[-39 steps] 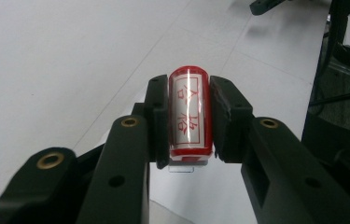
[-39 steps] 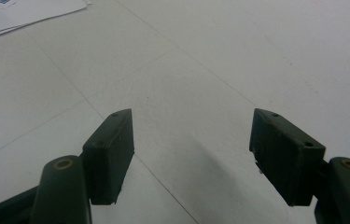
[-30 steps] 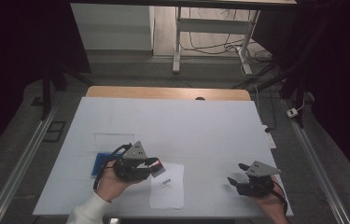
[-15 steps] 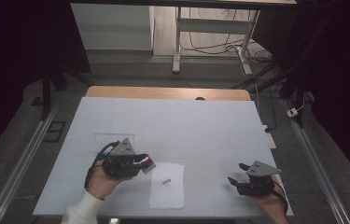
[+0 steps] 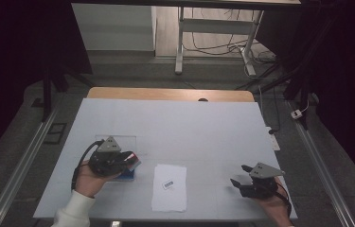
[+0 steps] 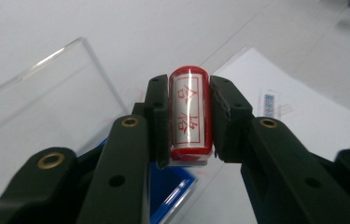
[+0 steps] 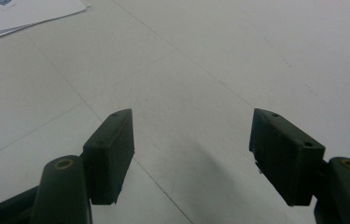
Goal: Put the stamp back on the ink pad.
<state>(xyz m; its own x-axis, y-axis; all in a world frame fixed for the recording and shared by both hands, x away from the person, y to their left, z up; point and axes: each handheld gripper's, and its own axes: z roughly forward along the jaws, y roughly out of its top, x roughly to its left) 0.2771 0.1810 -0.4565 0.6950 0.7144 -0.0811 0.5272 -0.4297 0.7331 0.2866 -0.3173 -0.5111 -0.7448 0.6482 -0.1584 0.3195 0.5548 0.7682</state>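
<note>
My left gripper [image 6: 189, 116] is shut on a red cylindrical stamp [image 6: 190, 112] with red characters on a white label. In the high view the left gripper [image 5: 130, 160] hovers over a blue ink pad [image 5: 128, 173] at the table's left. The same blue pad [image 6: 168, 186] shows under the jaws, beside a clear plastic lid [image 6: 42, 93]. A stack of white paper [image 5: 169, 187] with a small barcode label lies at the middle front; the paper [image 6: 298, 112] sits beyond the stamp. My right gripper [image 5: 239, 176] rests open at the front right; the right gripper [image 7: 191, 154] holds nothing.
The white table top [image 5: 189, 127] has bare room across its middle and back. A wooden strip [image 5: 165, 93] runs along the far edge. Metal rails [image 5: 28, 156] flank the table on both sides. A corner of the paper stack [image 7: 18, 14] lies off the right gripper's left jaw.
The left hand has carried the stamp leftward, away from the paper and over the blue ink pad. The right gripper has stayed put.
</note>
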